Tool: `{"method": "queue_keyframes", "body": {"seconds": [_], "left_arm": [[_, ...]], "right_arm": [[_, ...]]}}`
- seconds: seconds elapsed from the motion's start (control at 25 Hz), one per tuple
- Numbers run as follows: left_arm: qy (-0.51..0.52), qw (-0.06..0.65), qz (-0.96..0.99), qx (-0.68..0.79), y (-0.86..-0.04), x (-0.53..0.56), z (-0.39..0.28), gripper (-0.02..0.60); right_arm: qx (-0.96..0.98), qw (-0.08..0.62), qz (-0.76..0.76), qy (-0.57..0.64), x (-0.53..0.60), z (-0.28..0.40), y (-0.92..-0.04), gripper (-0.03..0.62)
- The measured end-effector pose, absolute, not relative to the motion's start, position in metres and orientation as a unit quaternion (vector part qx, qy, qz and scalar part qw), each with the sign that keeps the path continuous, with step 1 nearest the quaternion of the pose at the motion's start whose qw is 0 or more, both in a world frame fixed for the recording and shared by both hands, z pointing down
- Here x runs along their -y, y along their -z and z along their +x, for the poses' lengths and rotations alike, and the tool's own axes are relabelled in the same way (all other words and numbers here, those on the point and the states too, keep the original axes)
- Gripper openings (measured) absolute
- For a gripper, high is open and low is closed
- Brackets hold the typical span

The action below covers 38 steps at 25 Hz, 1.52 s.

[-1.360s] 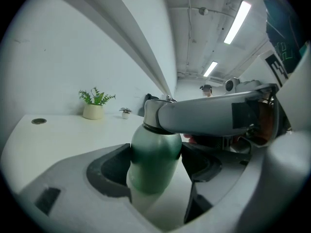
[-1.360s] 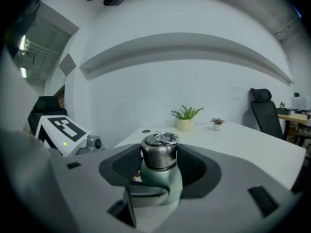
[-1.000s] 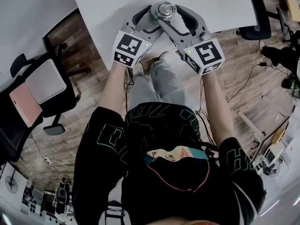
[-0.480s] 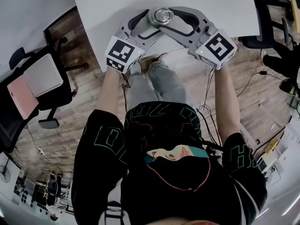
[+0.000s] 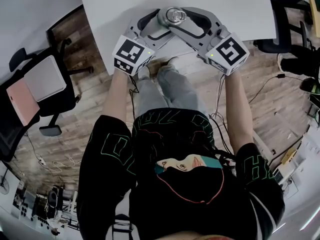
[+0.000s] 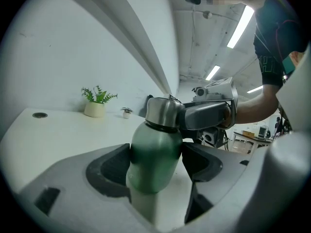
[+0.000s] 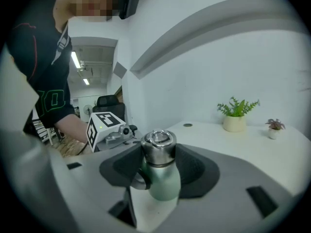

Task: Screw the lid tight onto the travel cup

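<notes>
Green-bodied travel cup (image 6: pixel 153 147), upright on the white table (image 5: pixel 235 9) near its front edge. At our left, the left gripper (image 6: pixel 156 163) is clamped on the green body, pads on both sides. At centre we see the steel lid (image 7: pixel 158 148) atop the cup. The right gripper (image 7: pixel 158 165), its jaws having just been closing, grips that lid.

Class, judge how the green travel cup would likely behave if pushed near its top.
The cup looks tall and narrow, so it would probably tip. Its steel lid may make it top-heavy. Its smooth rounded body may slip in a grip and would likely roll once down.
</notes>
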<state>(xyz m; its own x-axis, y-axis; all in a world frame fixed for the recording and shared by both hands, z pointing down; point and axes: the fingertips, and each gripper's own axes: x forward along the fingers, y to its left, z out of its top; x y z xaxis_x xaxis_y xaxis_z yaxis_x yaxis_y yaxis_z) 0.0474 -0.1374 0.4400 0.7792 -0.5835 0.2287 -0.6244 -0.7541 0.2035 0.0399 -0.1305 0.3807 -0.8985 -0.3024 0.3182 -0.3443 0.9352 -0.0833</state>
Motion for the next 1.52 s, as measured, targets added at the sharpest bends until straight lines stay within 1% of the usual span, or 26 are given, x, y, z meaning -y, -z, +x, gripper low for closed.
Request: {"method": "queue_keyframes", "body": {"seconds": [0.64, 0.84, 0.96, 1.12, 1.24, 1.4, 1.52], "left_arm": [[-0.078, 0.143, 0.931, 0.327, -0.4413, 0.1393, 0.0495, 0.345], [-0.079, 0.150, 0.929, 0.329, -0.4412, 0.1386, 0.0473, 0.345], [-0.081, 0.152, 0.929, 0.327, -0.4410, 0.1379, 0.0477, 0.347], [-0.082, 0.152, 0.929, 0.327, -0.4423, 0.1385, 0.0472, 0.347], [-0.084, 0.152, 0.930, 0.325, -0.4433, 0.1386, 0.0483, 0.347], [-0.088, 0.148, 0.932, 0.320, -0.4428, 0.1387, 0.0498, 0.347], [-0.092, 0.147, 0.933, 0.315, -0.4428, 0.1377, 0.0483, 0.347]], "right_arm": [[0.849, 0.116, 0.502, -0.114, 0.1329, 0.0472, -0.3852, 0.219], [0.808, 0.108, 0.567, -0.118, 0.1327, 0.0457, -0.3868, 0.221], [0.810, 0.118, 0.563, -0.114, 0.1327, 0.0453, -0.3870, 0.222], [0.837, 0.126, 0.519, -0.115, 0.1329, 0.0440, -0.3871, 0.229], [0.866, 0.147, 0.468, -0.097, 0.1314, 0.0437, -0.3878, 0.247], [0.903, 0.187, 0.383, -0.052, 0.1286, 0.0445, -0.3863, 0.251], [0.927, 0.192, 0.319, -0.041, 0.1269, 0.0439, -0.3830, 0.252]]}}
